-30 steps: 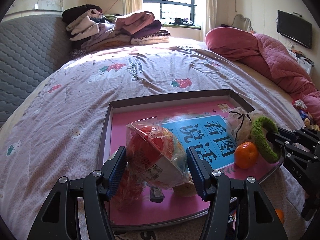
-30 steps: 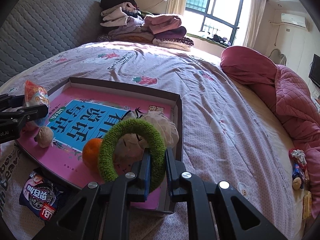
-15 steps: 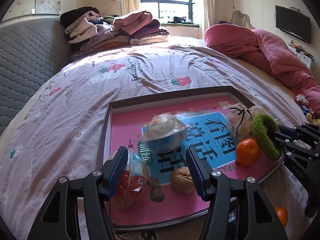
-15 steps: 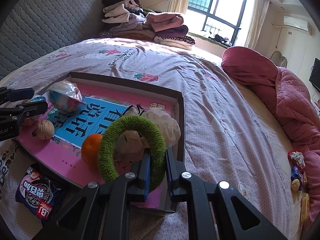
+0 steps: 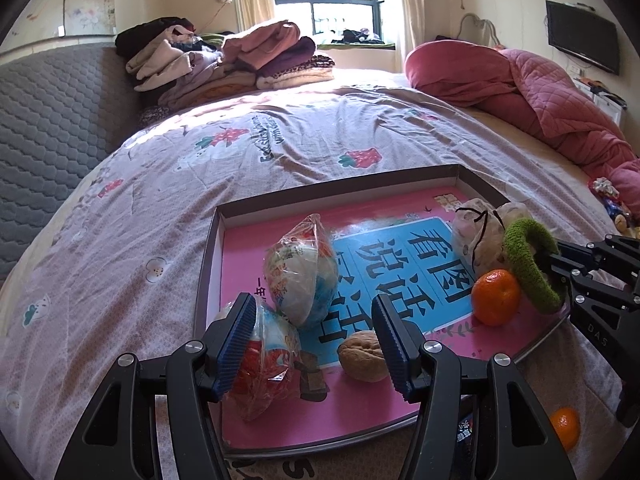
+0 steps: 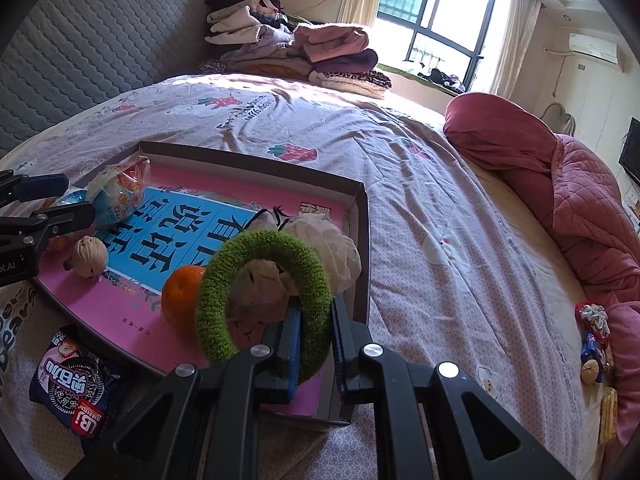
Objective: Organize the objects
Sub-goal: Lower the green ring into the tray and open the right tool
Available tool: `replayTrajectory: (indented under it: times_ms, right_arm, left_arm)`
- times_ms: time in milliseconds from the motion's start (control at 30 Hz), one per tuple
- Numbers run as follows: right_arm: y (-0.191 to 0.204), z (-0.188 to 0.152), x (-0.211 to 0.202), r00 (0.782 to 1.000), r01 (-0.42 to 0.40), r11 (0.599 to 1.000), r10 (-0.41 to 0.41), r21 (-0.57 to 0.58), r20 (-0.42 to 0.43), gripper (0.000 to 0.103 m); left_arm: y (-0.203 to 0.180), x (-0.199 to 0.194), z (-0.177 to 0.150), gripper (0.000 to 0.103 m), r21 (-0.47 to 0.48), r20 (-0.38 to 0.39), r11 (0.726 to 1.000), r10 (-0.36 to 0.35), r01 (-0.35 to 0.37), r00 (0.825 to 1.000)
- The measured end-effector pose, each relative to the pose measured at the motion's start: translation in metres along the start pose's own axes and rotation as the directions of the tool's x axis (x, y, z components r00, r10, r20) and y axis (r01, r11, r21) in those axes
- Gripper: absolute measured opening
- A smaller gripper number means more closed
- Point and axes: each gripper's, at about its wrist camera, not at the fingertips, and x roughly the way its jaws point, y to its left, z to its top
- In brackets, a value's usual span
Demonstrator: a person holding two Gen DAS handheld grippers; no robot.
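**Green ring held over the tray, left fingers spread wide**

On the bed's pale floral quilt [image 5: 304, 148] sits a shallow brown-rimmed cardboard tray [image 5: 208, 248] with a pink and blue printed bottom. The right gripper [image 6: 314, 334] has its fingers clenched on a fuzzy green knitted ring [image 6: 256, 244], standing upright over the tray's near right corner, beside a round orange tangerine [image 6: 182, 298] and a white drawstring cloth pouch [image 6: 332, 240]. The left gripper [image 5: 314, 340] has its fingers released, gripping nothing, at the tray's near left. Between them lie a crinkly clear plastic snack bag [image 5: 300, 272] and a brown walnut [image 5: 362, 356]. A dark blue biscuit packet [image 6: 76, 392] lies on the quilt just outside the tray.
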Motion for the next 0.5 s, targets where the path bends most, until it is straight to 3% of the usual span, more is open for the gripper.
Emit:
replayTrajectory:
  times_ms: [500]
  right_arm:
    - [-0.0061, -0.0007, 0.0067, 0.999, 0.006, 1.0, -0.005, 0.017, -0.047, 0.018]
  left_arm:
    - [-0.0047, -0.0021, -0.0003, 0.062, 0.01, -0.009, 1.0, -0.013, 0.013, 1.0]
